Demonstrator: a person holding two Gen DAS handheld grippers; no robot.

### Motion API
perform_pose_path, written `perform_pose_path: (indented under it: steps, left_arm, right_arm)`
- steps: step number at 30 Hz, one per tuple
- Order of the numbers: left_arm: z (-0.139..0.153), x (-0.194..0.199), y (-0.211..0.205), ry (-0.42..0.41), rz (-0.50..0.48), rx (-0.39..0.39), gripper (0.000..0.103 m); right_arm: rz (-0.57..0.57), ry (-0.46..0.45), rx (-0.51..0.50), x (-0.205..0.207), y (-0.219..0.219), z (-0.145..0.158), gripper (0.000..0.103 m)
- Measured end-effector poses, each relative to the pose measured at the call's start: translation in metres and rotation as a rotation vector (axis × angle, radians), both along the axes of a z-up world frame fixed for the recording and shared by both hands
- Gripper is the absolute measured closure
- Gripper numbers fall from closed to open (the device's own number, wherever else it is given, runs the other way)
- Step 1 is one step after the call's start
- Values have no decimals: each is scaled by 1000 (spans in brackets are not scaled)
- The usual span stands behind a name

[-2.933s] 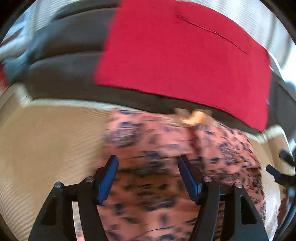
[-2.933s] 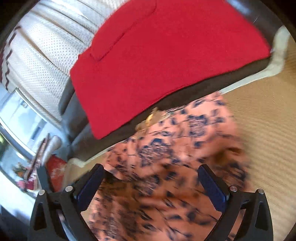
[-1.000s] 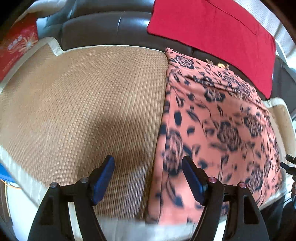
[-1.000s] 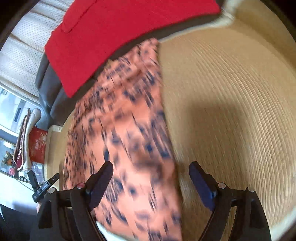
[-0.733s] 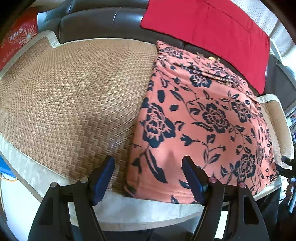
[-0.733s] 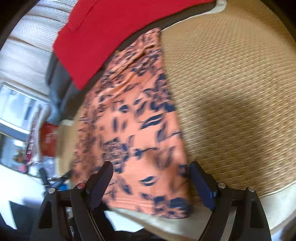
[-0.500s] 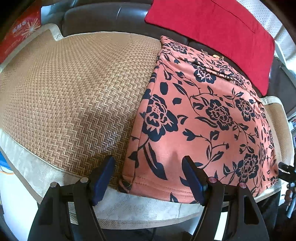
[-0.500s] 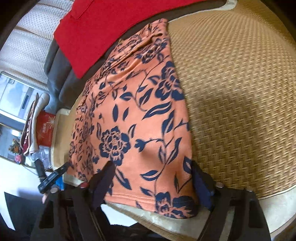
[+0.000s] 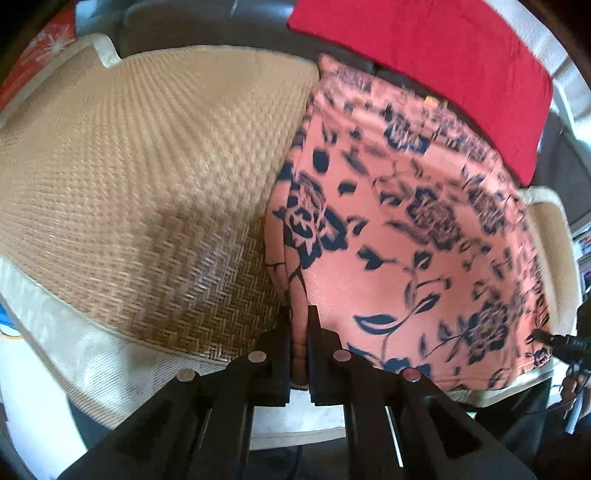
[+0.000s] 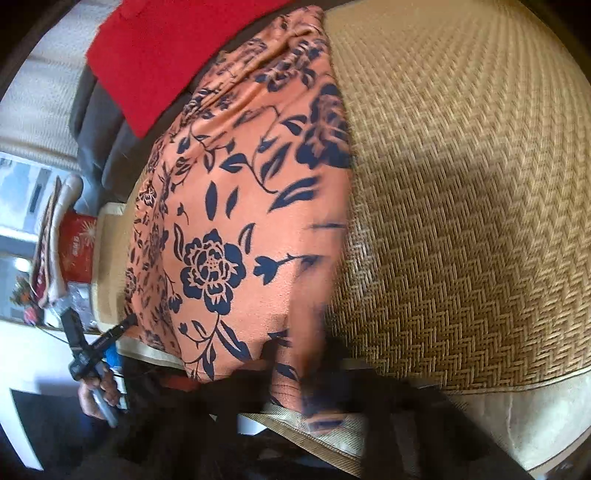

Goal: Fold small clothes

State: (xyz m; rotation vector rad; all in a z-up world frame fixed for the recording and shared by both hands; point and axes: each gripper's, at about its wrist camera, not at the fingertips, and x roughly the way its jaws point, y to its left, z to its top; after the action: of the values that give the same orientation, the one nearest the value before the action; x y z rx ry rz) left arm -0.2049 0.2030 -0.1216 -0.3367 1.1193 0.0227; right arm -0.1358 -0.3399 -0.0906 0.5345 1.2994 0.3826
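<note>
We see the orange garment with a dark blue flower print lying flat on the woven straw-coloured mat with a pale cloth border, its near hem at the mat's front edge. In the left wrist view it fills the 1 to 5 o'clock part of the frame; in the right wrist view it runs from 12 down to 6 o'clock, mat to its right.

Left gripper, black, at 6 o'clock: jaws pinched together on the garment's near left corner, a fold of cloth between the fingers.

Right gripper is blurred at 6 o'clock; jaws closed on the garment's near right corner, cloth bunched there.

Beyond the garment, at 12 to 2 o'clock in the left view, a flat red cloth lies on a dark sofa back.

At 8 o'clock in the right view, a hand holds the other gripper's handle.
</note>
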Motion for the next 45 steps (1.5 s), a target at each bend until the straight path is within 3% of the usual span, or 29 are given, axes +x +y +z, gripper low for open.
perform_pose_path:
  steps: [4,6,9,11,13,14,15,16,17,18,22,24,27,29,31,33,35,37,41,45]
  left_arm:
    - [35,-15,4,-96,1,-23,96]
    - [23,-10,8,-58,16,-43,96]
    - [-14,0,8,57,37,-56,91]
    - [-18,1,5,55,54,-52,88]
    - [-17,2,1,48,44,-66,74]
    - [-18,4,-3,49,31,-61,70]
    - [-17,6,-8,55,15,-29,73]
    - [-17,7,-10,57,2,-5,90]
    - [-15,7,-12,54,-6,0,97]
    - [-8,5,-8,33,5,-22,97]
    - [32,-4,-2,-80,20,-37,97]
    - [23,1,2,-46,20,-41,96]
    - [-18,9,9,97,38,-54,96]
    - [-7,7,6,54,41,-52,96]
    - [9,7,1,7,27,-34,96]
    - [4,14,-1,28,12,-10,96]
    - [-27,23,2,145,14,-27,96]
    - [-25,21,4,158,1,-27,96]
    - [38,59,-8,5,-102,7,96]
    - [104,146,-3,-214,-138,-26,96]
  right_arm:
    - [-56,-80,103,-13,-19,35,96]
    - [-67,-79,112,-14,-26,35,92]
    - [-78,11,60,-9,-28,6,89]
    - [-71,14,52,-7,-22,-2,71]
    - [-65,-5,66,-6,-15,-1,46]
    - [-50,-15,75,-5,-10,0,44]
    - [-36,-16,56,-3,-4,1,44]
    - [-17,-2,17,1,2,-2,53]
    - [-5,14,14,4,5,-4,73]
    - [-1,31,18,7,6,-5,97]
    - [-53,-38,107,-1,-1,22,97]
    - [-69,-59,124,-3,-5,29,97]
    - [-73,49,121,2,-5,-10,97]
    - [-85,73,148,0,-4,-20,97]
    - [-82,-2,177,-3,-2,2,97]
    - [-69,-33,176,-2,-1,12,97]
    - [-59,26,136,5,2,-7,97]
    - [-61,121,129,10,-1,-33,97]
    - [-15,26,204,32,9,4,97]
    - [4,-136,294,97,9,63,97]
